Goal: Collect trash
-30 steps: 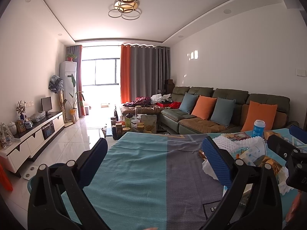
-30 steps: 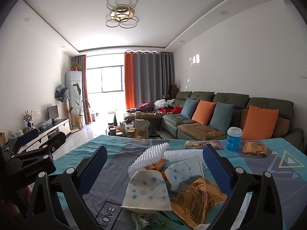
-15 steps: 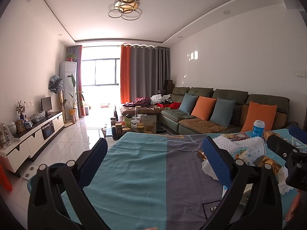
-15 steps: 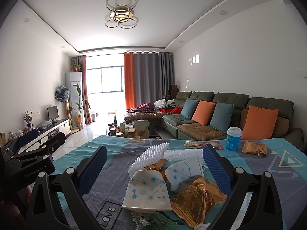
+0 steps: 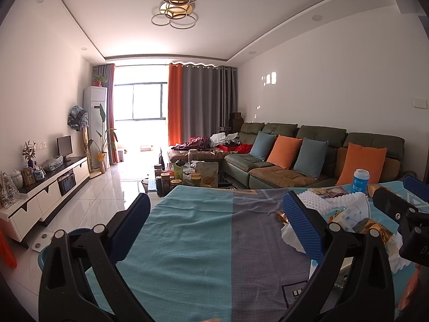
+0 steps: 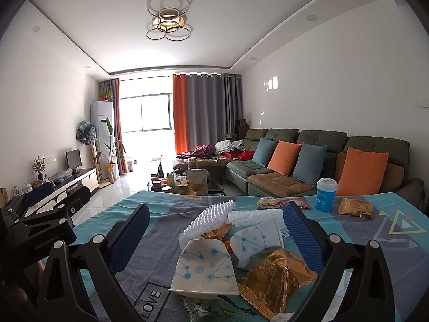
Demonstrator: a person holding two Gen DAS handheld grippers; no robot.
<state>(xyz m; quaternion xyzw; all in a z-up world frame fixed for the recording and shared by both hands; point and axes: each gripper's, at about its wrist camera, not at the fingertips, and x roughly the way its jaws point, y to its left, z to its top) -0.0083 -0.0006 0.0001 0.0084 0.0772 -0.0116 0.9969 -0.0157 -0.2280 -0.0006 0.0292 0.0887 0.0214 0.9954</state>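
Where the teal-and-grey patterned tablecloth (image 6: 150, 276) covering the tabletop reads "LOVE", crumpled dotted white paper cups (image 6: 205, 267) and a gold foil wrapper (image 6: 276, 279) lie between the spread jaws of the right hand-held gripper (image 6: 214, 238); the left hand-held gripper (image 5: 214, 225), marked "GenRobot.AI", gapes over bare cloth before a green sofa (image 6: 316, 158)

A white paper cup with blue dots (image 6: 205, 269) lies on its side on the tablecloth. A second dotted white paper cup (image 6: 256, 242) lies tipped just behind it. A crinkled gold foil wrapper (image 6: 276, 277) rests against them. White bumpy foam netting (image 6: 210, 218) lies behind. Farther back, well apart, are a small gold packet (image 6: 355, 207) and a flat red-and-gold wrapper (image 6: 284, 203).
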